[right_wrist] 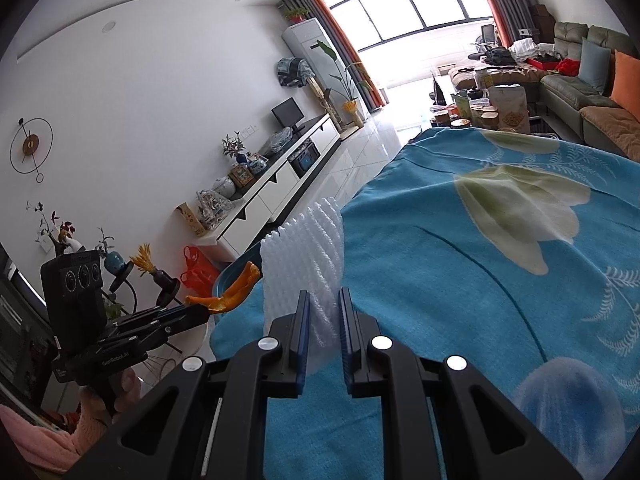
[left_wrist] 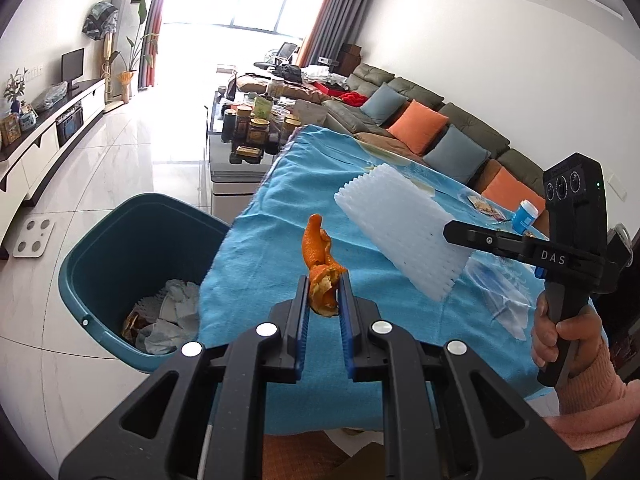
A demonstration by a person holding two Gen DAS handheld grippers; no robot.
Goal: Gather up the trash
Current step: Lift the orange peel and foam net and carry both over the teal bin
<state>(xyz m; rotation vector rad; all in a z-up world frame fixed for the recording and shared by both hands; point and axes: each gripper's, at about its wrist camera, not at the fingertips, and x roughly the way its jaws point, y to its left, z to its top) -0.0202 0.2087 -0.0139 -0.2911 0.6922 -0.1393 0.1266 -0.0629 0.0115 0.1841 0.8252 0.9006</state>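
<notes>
Over the left edge of the blue tablecloth (left_wrist: 280,208), left gripper (left_wrist: 325,294) clenched on a strip of orange peel (left_wrist: 320,256), peel poking up from between the pads, teal bin (left_wrist: 132,248) of crumpled paper on the floor just beyond that edge. Nearer the cloth's middle, right gripper (right_wrist: 324,312), marked "DAS" on its side, clamped on a white ribbed foam sheet (right_wrist: 308,256) held clear above the cloth. Read "GenRobot.AI" on the left gripper's body, seen from the right wrist.
</notes>
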